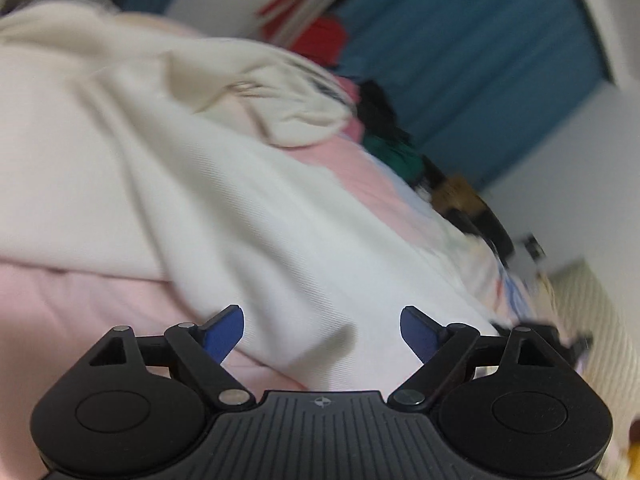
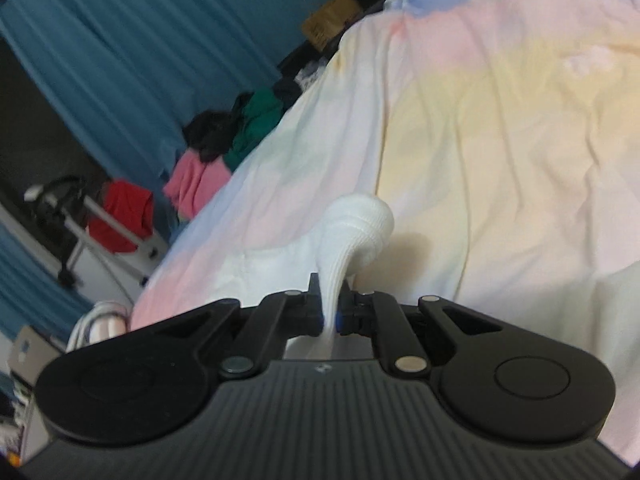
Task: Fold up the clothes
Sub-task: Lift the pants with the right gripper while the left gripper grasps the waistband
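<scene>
A cream-white garment (image 1: 224, 184) lies spread over the pastel bedsheet (image 1: 72, 300), with a dark print near its far end. My left gripper (image 1: 322, 334) is open, its blue pads (image 1: 224, 336) apart just above a fold of the white cloth, holding nothing. My right gripper (image 2: 330, 312) is shut on a ribbed white edge of the garment (image 2: 352, 228), which bulges up in front of the jaws above the pastel sheet (image 2: 500, 140).
A pile of pink, black and green clothes (image 2: 224, 148) lies at the bed's far edge. Blue curtains (image 2: 132, 52) hang behind. A rack with a red item (image 2: 120, 216) stands on the floor. A brown box (image 2: 332, 20) sits beyond the bed.
</scene>
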The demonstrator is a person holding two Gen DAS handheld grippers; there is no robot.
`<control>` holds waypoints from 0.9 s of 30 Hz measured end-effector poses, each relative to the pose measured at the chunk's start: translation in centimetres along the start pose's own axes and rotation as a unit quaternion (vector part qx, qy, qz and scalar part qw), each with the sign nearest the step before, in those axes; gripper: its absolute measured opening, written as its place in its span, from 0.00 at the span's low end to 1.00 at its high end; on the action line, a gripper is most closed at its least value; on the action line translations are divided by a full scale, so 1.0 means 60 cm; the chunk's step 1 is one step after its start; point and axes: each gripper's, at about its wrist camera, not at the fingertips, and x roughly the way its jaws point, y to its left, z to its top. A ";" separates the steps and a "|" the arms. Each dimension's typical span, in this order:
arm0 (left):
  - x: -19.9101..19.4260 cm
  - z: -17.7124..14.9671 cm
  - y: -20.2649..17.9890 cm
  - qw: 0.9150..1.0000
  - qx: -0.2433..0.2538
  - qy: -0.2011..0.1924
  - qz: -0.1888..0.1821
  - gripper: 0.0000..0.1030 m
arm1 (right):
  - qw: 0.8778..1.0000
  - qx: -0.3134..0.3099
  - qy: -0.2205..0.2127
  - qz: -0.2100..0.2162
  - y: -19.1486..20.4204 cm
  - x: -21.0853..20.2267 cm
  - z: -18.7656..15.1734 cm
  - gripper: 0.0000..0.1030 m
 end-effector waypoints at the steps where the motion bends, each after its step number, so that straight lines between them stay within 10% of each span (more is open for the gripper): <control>1: 0.002 0.005 0.005 1.000 -0.008 0.001 0.001 0.85 | 1.000 0.009 -0.006 -0.001 -0.005 -0.003 0.003 0.08; 16: -0.049 0.044 0.074 0.992 -0.127 -0.001 0.025 0.86 | 0.992 0.071 -0.069 -0.084 -0.067 -0.042 -0.010 0.07; 21: -0.104 0.050 0.173 0.955 -0.263 -0.064 0.118 0.86 | 0.993 0.046 -0.066 -0.083 -0.059 -0.035 -0.008 0.08; 27: -0.136 0.054 0.244 0.910 -0.354 -0.164 0.141 0.81 | 0.993 0.066 -0.058 -0.083 -0.064 -0.033 -0.010 0.08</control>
